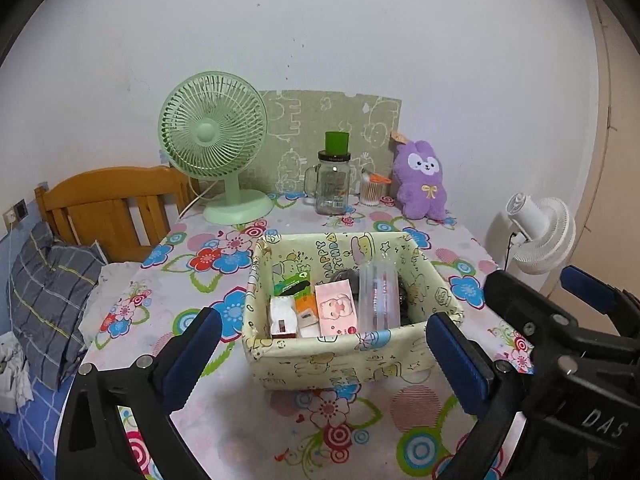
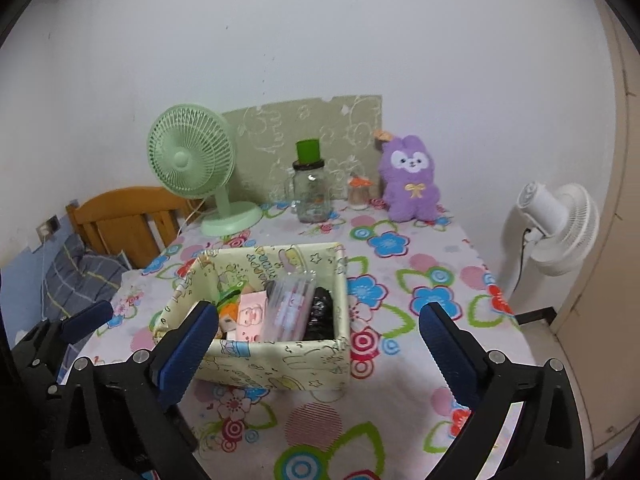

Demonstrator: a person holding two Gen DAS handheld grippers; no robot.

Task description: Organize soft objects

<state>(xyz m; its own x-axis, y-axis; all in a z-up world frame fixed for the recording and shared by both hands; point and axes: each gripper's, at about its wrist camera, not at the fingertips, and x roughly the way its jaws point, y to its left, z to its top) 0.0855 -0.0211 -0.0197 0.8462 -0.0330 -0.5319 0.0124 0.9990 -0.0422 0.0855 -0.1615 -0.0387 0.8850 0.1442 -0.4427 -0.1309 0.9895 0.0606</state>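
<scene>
A: Where's the soft thing from your tongs?

B: The purple plush point(image 2: 412, 178) sits upright at the back of the table point(image 2: 400, 380), past the storage box point(image 2: 280, 364), ahead and right of your left tongs point(image 1: 324, 344), nearly dead ahead of your right tongs point(image 2: 320, 344)

A: And the tongs?

B: Both wide, holding nothing. I'd judge your right hand the nearer; its long axis is vertical

I see a plain white wall point(image 1: 320, 32) behind the tabletop point(image 1: 224, 420), which wears a bright flowered cloth. A wooden headboard point(image 1: 108, 204) and a grey plaid pillow point(image 1: 48, 300) sit left; a white standing fan point(image 2: 560, 228) sits right, beside a beige door point(image 2: 624, 200).
</scene>
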